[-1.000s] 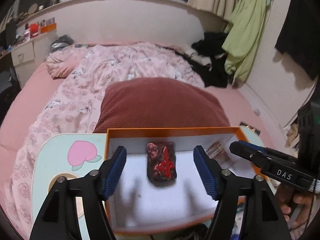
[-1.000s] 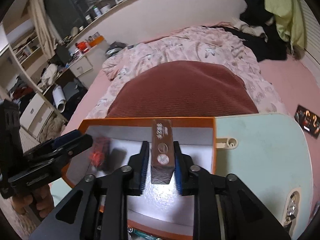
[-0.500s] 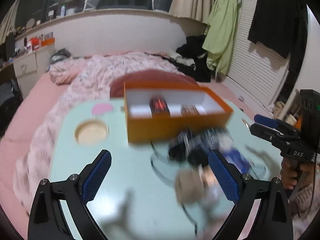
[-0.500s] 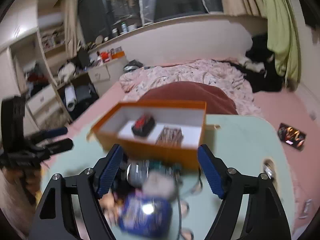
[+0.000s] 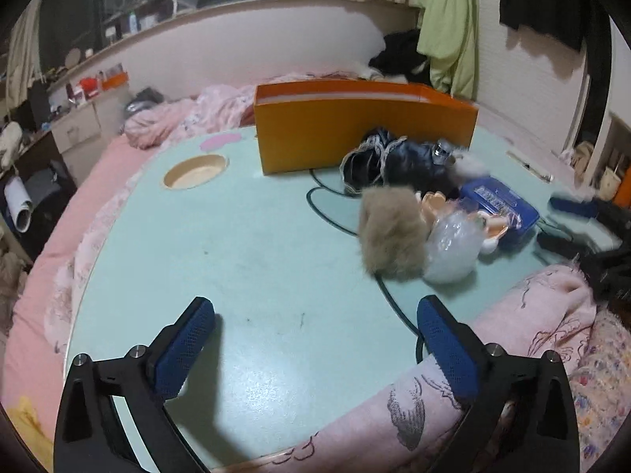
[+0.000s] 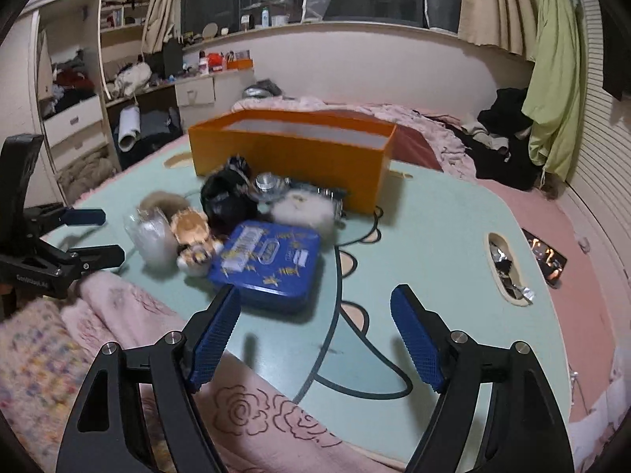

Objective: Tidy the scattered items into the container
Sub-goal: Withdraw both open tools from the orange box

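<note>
Left wrist view first: my left gripper (image 5: pixel 315 341) hangs over the pale green table (image 5: pixel 244 252), jaws spread wide and just been opening further, with nothing but bare tabletop between the blue pads. Up ahead, the orange box (image 5: pixel 363 130) stands at the far side of the table, its long wall facing me. Just in front of it I've got the pile: a dark bundle with lace trim (image 5: pixel 394 157), a tan furry thing (image 5: pixel 390 232) nearer me, a clear plastic bag (image 5: pixel 453 248) touching its right side, and a blue tin (image 5: pixel 501 209) beyond that. A small doll (image 5: pixel 434 201) peeks out between the fur and the tin. Pink printed fabric (image 5: pixel 524 327) covers the near right edge. Off to the right, blurred, I see my right gripper (image 5: pixel 572 220).

Right wrist view now: the right gripper (image 6: pixel 315 335) is parted too, nothing held; the table shows between the pads, and the blue tin (image 6: pixel 268 268) lies just beyond the left pad. Past the tin, I see the doll (image 6: pixel 193 232), the plastic bag (image 6: pixel 148 236), a white fluffy ball (image 6: pixel 307 209) and the dark bundle (image 6: pixel 226 197), all crowded together in front of the orange box (image 6: pixel 292 157). At the left edge, my left gripper (image 6: pixel 98 236) shows its jaws apart. A cut-out in the table (image 6: pixel 504 272) on the right holds crumpled foil wrappers.
</note>
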